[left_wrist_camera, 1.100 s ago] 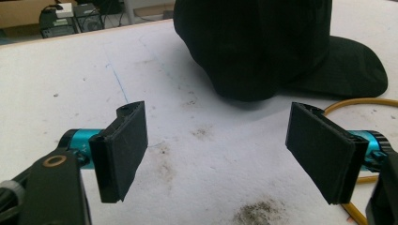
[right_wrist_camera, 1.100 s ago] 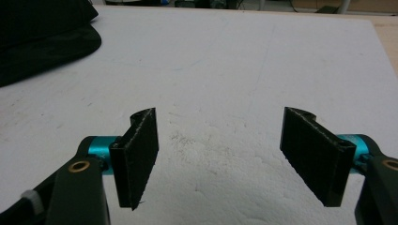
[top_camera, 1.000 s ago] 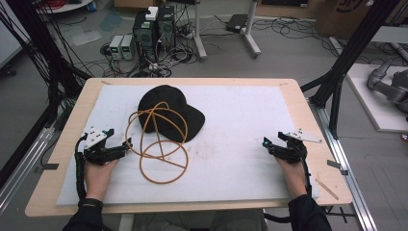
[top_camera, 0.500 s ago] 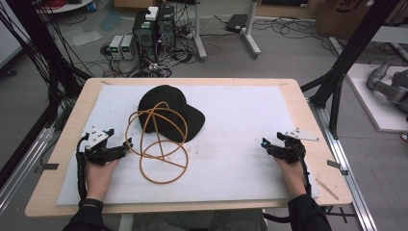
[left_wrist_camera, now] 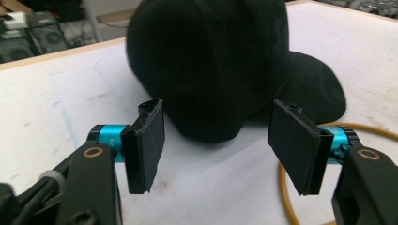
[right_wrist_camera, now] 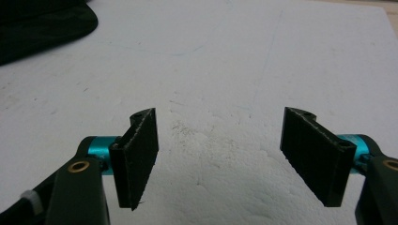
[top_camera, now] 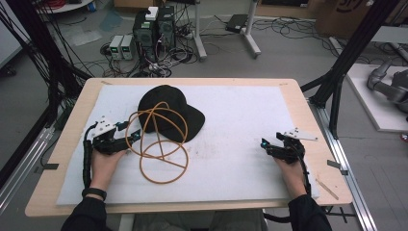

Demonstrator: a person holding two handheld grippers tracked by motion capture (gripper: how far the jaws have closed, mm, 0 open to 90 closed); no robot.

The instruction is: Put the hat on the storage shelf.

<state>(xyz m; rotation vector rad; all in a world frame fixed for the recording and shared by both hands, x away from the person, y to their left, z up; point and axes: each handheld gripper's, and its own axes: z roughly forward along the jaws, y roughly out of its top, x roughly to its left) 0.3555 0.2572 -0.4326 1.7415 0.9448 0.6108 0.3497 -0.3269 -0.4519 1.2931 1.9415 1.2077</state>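
A white foam mat (top_camera: 231, 183) is spread over the wooden table (top_camera: 62, 159), and the work lies on its left half. A black cap (top_camera: 166, 113) is set there, crown toward the far edge and brim (top_camera: 192, 126) pointing toward the person's right. An orange cord (top_camera: 161, 149) is draped in loops over the cap's near side and spills onto the mat toward the person.

The left gripper (top_camera: 130, 135) is placed just beside the outermost cord loop, with the cap directly ahead of it; in the left gripper view the cap (left_wrist_camera: 220, 65) is seen beyond the jaws, and a stretch of cord (left_wrist_camera: 286, 197) is seen curving past the right-hand jaw, outside the gap. Its jaws have just been closing, yet they are parted, with nothing between them.

The right gripper (top_camera: 264, 145) is rested well apart from cap and cord, jaws wide over bare mat (right_wrist_camera: 220, 140). The left hand is judged far the nearer for a grasp on the cord.
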